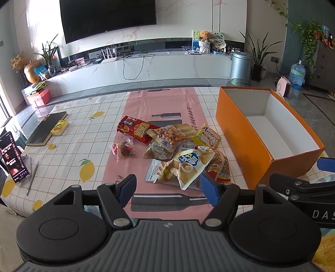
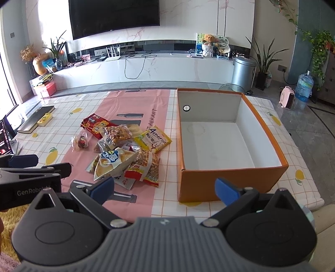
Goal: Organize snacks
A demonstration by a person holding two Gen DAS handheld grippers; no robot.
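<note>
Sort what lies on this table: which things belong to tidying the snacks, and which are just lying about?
Belong to the job:
snack packets
orange box
left gripper, open
right gripper, open

Lying about:
black book
yellow pack
phone
pen

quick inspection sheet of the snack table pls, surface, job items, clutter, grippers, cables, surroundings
surface: table with lemon-check cloth and pink runner.
job's things: snack packets heaped on the runner; orange box open, empty, beside them.
clutter: black book, yellow pack, phone, pen.
grippers: left gripper open, empty; right gripper open, empty.
cables: black cable hanging over the TV bench.
surroundings: TV, bin, plants, water jug.
</note>
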